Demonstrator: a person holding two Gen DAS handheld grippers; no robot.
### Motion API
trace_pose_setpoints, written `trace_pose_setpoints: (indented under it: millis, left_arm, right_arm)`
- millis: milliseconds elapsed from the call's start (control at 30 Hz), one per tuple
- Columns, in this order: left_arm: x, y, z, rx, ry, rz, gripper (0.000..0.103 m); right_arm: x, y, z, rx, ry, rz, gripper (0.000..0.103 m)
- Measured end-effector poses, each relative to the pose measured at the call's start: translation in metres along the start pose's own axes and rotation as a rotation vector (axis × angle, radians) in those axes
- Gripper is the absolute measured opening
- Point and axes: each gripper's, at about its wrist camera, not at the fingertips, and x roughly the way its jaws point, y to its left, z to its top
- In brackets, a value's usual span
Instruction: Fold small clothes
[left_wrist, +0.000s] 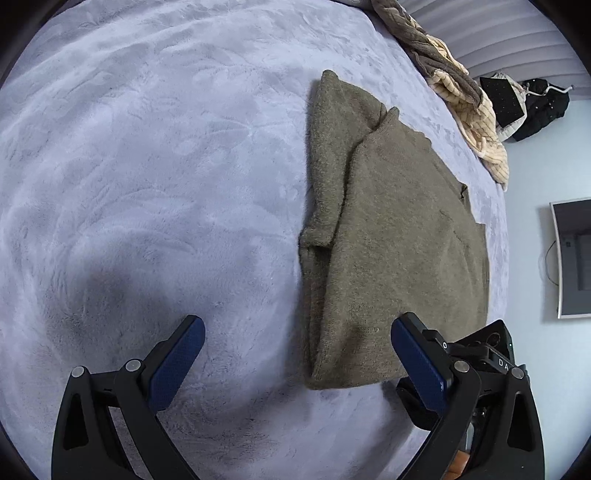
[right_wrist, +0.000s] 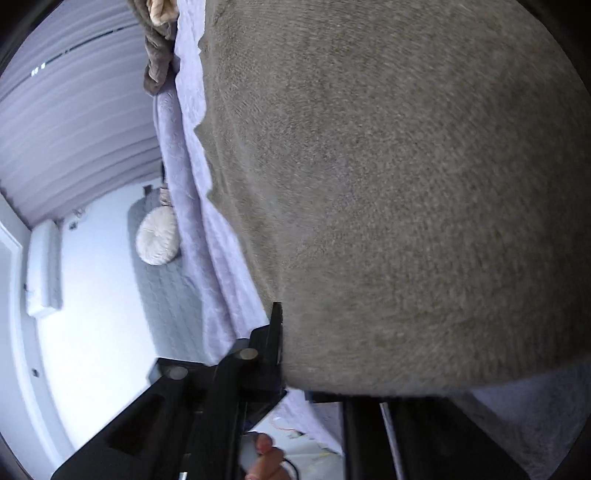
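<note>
- Olive knitted sweater: lay partly folded on the lilac plush bedspread, one sleeve turned over its body.
- Left gripper: hovered over the sweater's near hem, jaws spread wide, nothing between the blue pads.
- Right gripper: jaws pressed together, pinching the sweater's edge; cloth filled its view.
- Brown-and-cream blanket: bunched at the far bed edge.
</note>
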Motion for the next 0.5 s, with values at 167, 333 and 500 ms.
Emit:
trace_pose_setpoints:
  millis: [167,333,500]
  left_arm:
    - [0.007,-0.008,0.027,-0.018,0.054,-0.214,0.101]
    - [0.031,-0.038,0.067,0.050,0.118,-0.328,0.101]
    - [0.056,-0.071,0.094,0.071,0.202,-0.440,0.101]
  right_arm:
    - [-0.012,0.037,0.003,-0.124,0.022,0.089,0.008]
    - [-0.022,0.071,0.006,-0.255,0.038,0.089,0.008]
    - [-0.019,0.077,0.007,-0.298,0.066,0.036,0.008]
